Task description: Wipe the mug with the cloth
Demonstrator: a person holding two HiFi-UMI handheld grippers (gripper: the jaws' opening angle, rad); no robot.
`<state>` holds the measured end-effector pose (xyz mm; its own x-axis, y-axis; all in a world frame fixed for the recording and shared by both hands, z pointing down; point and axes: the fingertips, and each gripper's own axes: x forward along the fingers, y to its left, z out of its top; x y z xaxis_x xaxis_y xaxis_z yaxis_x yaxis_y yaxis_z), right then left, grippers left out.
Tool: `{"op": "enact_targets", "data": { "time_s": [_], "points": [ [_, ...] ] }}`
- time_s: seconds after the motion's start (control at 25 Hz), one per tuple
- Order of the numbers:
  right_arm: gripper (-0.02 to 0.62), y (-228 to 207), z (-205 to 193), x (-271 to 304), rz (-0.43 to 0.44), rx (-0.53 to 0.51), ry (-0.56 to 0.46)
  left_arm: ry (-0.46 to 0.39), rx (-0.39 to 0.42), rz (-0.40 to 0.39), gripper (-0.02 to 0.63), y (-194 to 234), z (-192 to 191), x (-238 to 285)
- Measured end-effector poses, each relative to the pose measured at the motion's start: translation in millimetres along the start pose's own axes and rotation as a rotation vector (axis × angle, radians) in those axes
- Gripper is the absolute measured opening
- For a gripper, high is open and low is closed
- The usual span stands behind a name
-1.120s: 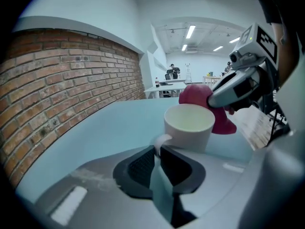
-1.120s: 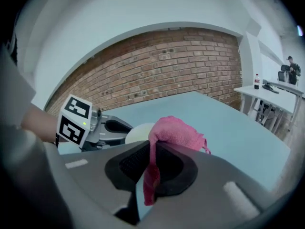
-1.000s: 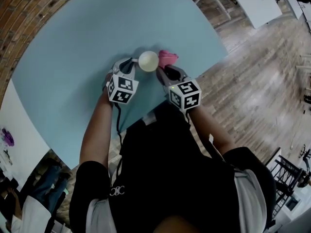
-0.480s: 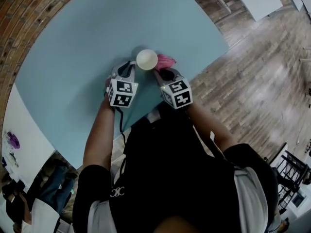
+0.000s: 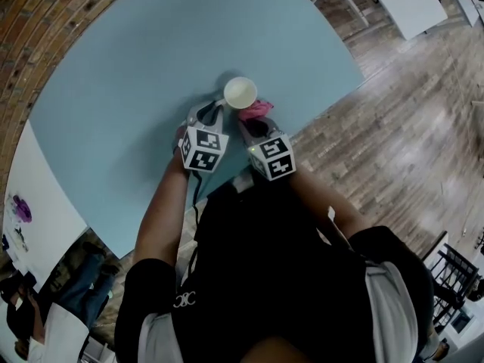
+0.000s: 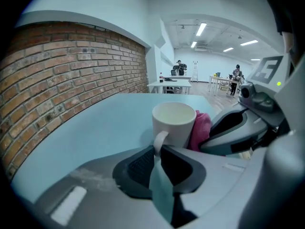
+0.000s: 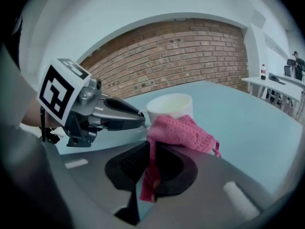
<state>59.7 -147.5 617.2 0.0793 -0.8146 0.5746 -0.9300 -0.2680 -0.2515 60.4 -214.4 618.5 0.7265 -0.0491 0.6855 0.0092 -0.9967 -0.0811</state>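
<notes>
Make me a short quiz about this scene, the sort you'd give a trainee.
1. True or false: the left gripper holds the mug by its handle.
2. What colour is the cloth pinched in the right gripper? A) blue B) pink C) white
3. Fill the gap: the table top is light ____.

Key: 1 true; 2 B; 3 blue.
</notes>
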Motion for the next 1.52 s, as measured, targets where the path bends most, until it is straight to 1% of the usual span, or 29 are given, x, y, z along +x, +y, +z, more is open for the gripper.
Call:
{"op": "enact_targets", "data": {
  "time_s": [0.08,0.16,0.32,0.4,0.44,0.52,0.64,0.76,0.84,0.92,1.04,1.2,1.32,1.4,1.52],
  "points": [
    [0.042,-2.7,-1.4,1.5,-0.011,-0.002,0.007,0.002,-0.005,-0.004,0.055,-2.5,-1.6,-0.9],
    [0.042,2.1,5.0,-1.4,-0.005,-0.028,-0.002,0.004,-0.012,-0.011,0.055,-5.0,-2.8,-2.6],
    [0.042,26.2,25.9,-10.2,0.054,-0.071,-0.062,0.007,-0.006,-0.024,0.057,-12.0,-3.2,-5.9],
    [0.043,34.6,28.2,-10.5,0.069,-0.109,-0.069,0.007,-0.007,-0.033,0.057,-18.2,-3.0,-5.8],
    [0.041,35.2,26.1,-8.2,0.065,-0.120,-0.059,0.007,-0.009,-0.040,0.055,-20.9,-3.2,-5.6],
    [0.043,29.3,17.4,-0.4,0.043,-0.111,-0.018,0.009,-0.005,-0.068,0.057,-25.9,-4.0,-6.2],
    [0.041,15.4,4.5,10.3,-0.005,-0.087,0.050,0.011,0.020,-0.135,0.055,-35.9,-5.1,-8.5],
    [0.041,10.8,1.8,13.7,-0.022,-0.099,0.083,0.012,0.033,-0.178,0.054,-43.4,-5.9,-10.9],
    [0.043,12.3,6.0,9.8,-0.024,-0.127,0.080,0.013,0.023,-0.192,0.052,-44.8,-6.2,-12.8],
    [0.041,15.6,14.2,1.5,-0.026,-0.166,0.050,0.018,0.021,-0.196,0.052,-44.3,-8.2,-14.4],
    [0.043,17.9,20.1,-6.4,-0.016,-0.186,0.018,0.029,0.042,-0.207,0.052,-45.3,-11.6,-16.0],
    [0.043,8.3,15.3,-6.0,0.000,-0.118,0.021,0.052,0.085,-0.221,0.052,-39.5,-19.1,-21.4],
    [0.043,-16.4,15.6,-10.2,-0.028,-0.045,0.001,0.067,0.123,-0.232,0.052,-33.8,-22.6,-24.1],
    [0.042,-29.8,24.5,-14.4,-0.024,0.021,-0.029,0.079,0.150,-0.229,0.054,-28.6,-25.6,-25.3],
    [0.043,-45.5,44.7,-18.1,0.012,0.105,-0.089,0.084,0.185,-0.200,0.057,-17.0,-26.8,-25.7]
  ]
}}
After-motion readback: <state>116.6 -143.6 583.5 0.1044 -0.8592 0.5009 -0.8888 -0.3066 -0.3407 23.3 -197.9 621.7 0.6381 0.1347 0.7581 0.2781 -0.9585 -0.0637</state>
